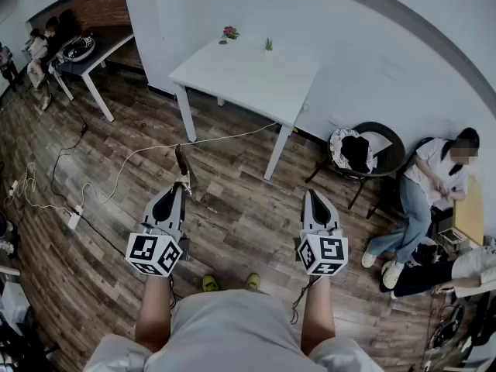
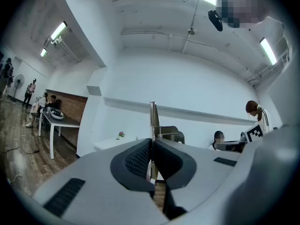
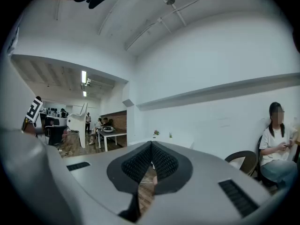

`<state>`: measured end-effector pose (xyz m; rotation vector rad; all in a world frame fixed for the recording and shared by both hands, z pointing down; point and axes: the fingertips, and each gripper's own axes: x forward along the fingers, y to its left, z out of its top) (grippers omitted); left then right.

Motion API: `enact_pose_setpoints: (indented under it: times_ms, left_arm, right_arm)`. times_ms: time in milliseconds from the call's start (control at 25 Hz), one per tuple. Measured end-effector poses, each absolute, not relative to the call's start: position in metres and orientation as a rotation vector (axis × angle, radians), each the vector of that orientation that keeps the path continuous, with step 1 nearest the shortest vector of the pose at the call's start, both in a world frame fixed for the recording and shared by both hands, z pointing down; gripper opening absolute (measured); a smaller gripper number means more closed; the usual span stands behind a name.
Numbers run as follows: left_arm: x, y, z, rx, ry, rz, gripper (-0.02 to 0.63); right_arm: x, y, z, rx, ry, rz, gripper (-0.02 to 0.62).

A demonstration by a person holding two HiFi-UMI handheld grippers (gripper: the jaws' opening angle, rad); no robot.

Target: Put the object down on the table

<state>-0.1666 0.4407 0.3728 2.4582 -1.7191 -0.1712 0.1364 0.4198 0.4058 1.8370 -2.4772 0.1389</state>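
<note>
The slim metal tool [image 1: 181, 163] is up in the air, clamped at its lower end in the left claw [image 1: 183, 186]. It pokes out past the claw tips toward 12 o'clock in the head view. In the left gripper view it stands as an upright grey strip, with the dark ribbed pads pressed against it from both sides. What kind of tool it is I can't make out; the far end looks brownish from above.

Over at 3 o'clock from it is the right claw [image 1: 311, 194], held about level, its jaws together with nothing between them.

Both claws hang over the wooden floor [image 1: 232, 215], well apart from the white desk [image 1: 248, 76], which sits at 12 to 1 o'clock from the tool. At the desk's far edge stand a small flower pot [image 1: 230, 32] and, just to its 3 o'clock, a little green plant [image 1: 268, 45].

A white cable [image 1: 147, 149] runs across the floor between the claws and the desk, trailing toward 9 o'clock, with a power strip [image 1: 75, 217] near it.

Out at 3 o'clock, a seated person [image 1: 430, 188] is against the wall, beside a round chair [image 1: 387, 157] with something black and white on it. At 10 o'clock, in the far corner, is a second desk [image 1: 97, 56] with people around it.
</note>
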Motion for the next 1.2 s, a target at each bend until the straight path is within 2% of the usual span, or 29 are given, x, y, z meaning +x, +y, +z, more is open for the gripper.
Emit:
enact_pose_setpoints:
  times_ms: [560,1200]
  left_arm:
    - [-0.146,0.443,0.373,2.468,-1.7,-0.146,0.02]
    - [-0.078,0.427,0.368,2.474,-1.711,-0.125,0.02]
  right_arm:
    - [0.15,0.424,0.403,1.852,-2.482,0.108,0.008]
    - [0.212,0.409,0.412,1.852,-2.522,0.171,0.008]
